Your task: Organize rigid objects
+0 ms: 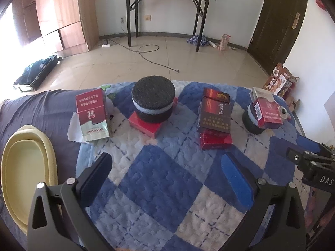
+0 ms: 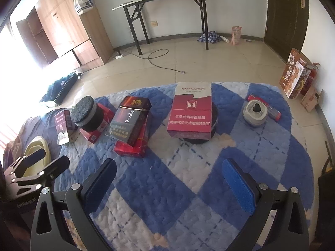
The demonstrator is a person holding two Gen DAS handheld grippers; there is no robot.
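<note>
My left tongs [image 1: 167, 179] and right tongs [image 2: 169, 179] gape empty. Dark brown cardboard cigarette pack [image 1: 214, 113], frame centre: light, crushable; I'd pinch narrow sides.

Left hand-held gripper [image 1: 165, 181]: black frame, silver screws, blue pad.

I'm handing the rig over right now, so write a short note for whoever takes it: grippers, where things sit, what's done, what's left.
Left gripper and right gripper: both open, empty, above the blue-and-white checked blanket.
On it: a red-and-silver cigarette pack, a round black sponge puck on a red pack, a dark brown pack on another red pack, a red-and-white pack on a dark disc.
The cream oval tray looks empty.
Nothing sorted yet; everything is left.
</note>
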